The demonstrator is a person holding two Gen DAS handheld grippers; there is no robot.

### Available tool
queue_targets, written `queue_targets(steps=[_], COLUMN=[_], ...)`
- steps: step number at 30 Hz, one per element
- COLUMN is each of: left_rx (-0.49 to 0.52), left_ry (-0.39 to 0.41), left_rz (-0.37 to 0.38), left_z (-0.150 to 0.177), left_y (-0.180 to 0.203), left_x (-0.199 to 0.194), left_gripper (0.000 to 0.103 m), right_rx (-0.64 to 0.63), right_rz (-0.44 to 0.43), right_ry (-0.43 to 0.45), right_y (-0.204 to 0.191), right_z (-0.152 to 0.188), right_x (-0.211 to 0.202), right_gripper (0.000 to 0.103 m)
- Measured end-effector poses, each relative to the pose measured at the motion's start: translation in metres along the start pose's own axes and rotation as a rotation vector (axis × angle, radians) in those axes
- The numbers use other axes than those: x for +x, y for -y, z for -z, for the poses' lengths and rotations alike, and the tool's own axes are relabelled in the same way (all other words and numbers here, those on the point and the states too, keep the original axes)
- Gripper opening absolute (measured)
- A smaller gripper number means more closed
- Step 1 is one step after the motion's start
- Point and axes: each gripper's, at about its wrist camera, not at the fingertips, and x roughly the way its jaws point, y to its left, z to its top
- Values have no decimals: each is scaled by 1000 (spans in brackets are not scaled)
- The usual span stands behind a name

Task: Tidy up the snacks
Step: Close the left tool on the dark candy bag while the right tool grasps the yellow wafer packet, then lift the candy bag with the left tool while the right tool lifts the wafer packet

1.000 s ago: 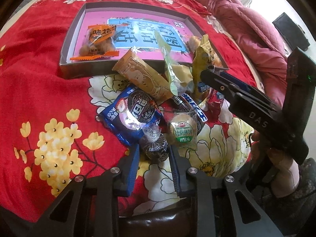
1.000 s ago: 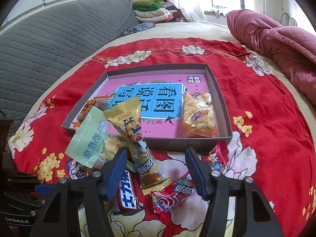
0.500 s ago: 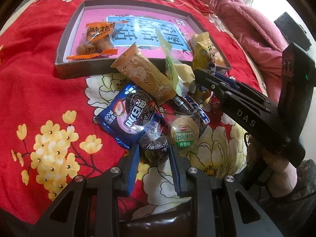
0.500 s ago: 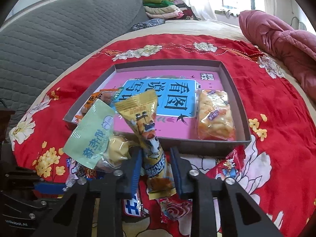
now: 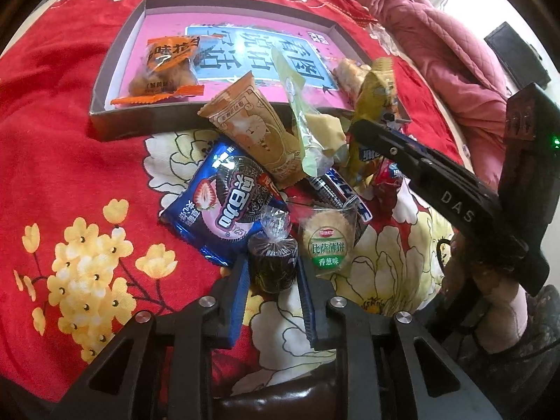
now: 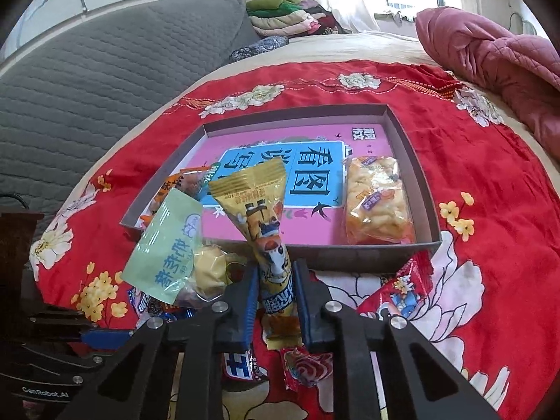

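A shallow box (image 5: 105, 119) with a pink and blue printed floor lies on the red floral cloth; it also shows in the right wrist view (image 6: 420, 178). It holds an orange snack pack (image 5: 168, 66) and a yellow puff pack (image 6: 376, 199). A pile of snacks lies in front of it. My left gripper (image 5: 273, 276) is shut on a dark cake in clear wrap (image 5: 272, 262). My right gripper (image 6: 274, 280) is shut on a yellow snack packet (image 6: 260, 210) and holds it upright; it also shows in the left wrist view (image 5: 376, 105).
The pile holds a blue Oreo pack (image 5: 224, 203), a tan pack (image 5: 252, 129), a pale green pack (image 6: 168, 245), a round cracker pack (image 5: 327, 241) and a red candy pack (image 6: 402, 290). A pink quilt (image 6: 490, 56) lies right, a grey sofa back (image 6: 87, 70) left.
My right gripper closed on the yellow packet and tilted it upright. My left gripper stayed shut on the dark cake and moved closer to the pile.
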Motion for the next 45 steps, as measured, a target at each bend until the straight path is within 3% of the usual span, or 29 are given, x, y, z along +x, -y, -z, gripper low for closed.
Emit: queue_targets(steps=[14,20,45], left_rx=[3,-3,-10], left_ry=[49,85,190], left_rz=[23,25,-6], left_z=[4,3,-9], left_y=[-1,-4,-9], left_x=[-16,-27,-49], left_gripper=[27,27,27], right_rx=[24,17,-4], right_rz=[-3,-12,-26], right_ry=[45,40,3], right_y=[5,4,0], right_z=[-4,-4,-2], right_x=[-12,-12,7], right_gripper=[19,13,16])
